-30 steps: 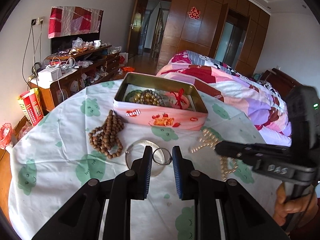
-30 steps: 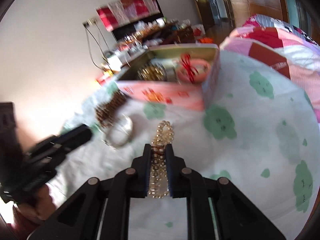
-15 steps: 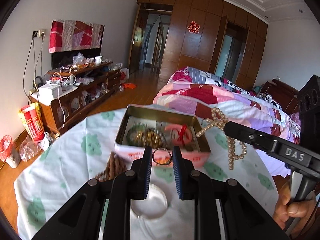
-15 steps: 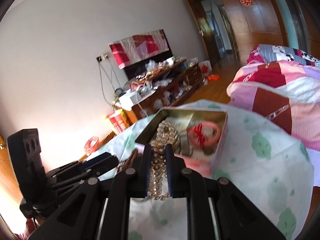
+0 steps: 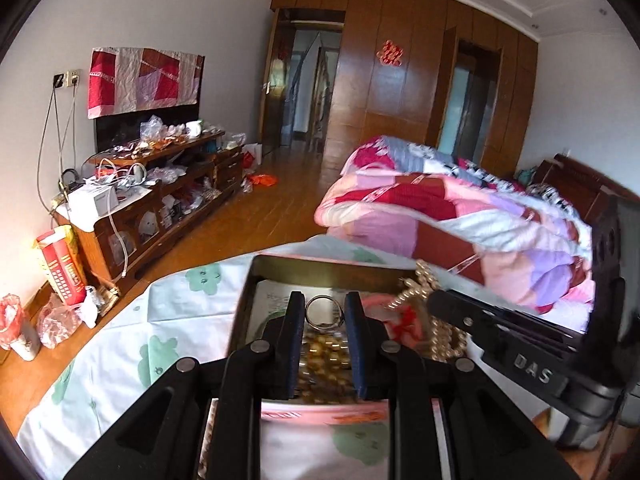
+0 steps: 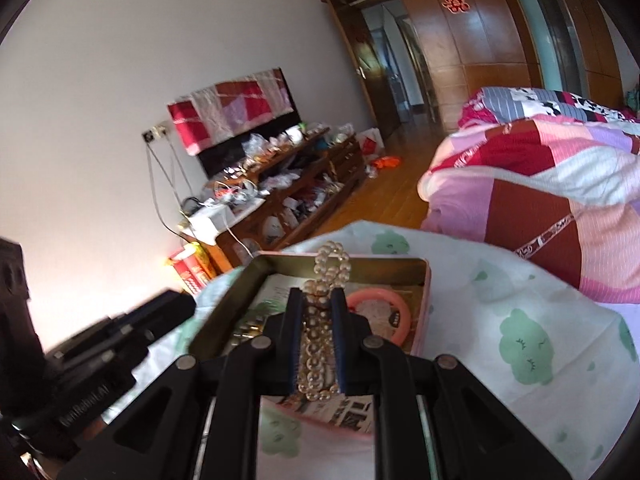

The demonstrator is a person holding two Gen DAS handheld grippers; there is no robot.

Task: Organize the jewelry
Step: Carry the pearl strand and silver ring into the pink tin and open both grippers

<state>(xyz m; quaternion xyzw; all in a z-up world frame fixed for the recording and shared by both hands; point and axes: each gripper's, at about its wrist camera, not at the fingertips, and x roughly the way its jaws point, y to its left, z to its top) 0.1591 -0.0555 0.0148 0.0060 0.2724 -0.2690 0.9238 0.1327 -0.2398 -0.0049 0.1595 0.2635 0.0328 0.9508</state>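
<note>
Silver ring (image 5: 325, 312) pinched between left fingers (image 5: 294, 322), pearl strand (image 6: 320, 332) gripped in right fingers (image 6: 295, 332) (both above tin (image 5: 320, 268))

a home bedroom: quilted bed (image 5: 460, 216), wooden wardrobe (image 5: 400, 80).

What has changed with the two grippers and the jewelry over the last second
Both grippers rose from the tablecloth and travelled to the pink tin. The left gripper now holds its silver ring above the tin's contents; the right gripper hangs the pearl bracelet over it. Neither grip changed, nothing was released. The tin stayed in place.
</note>
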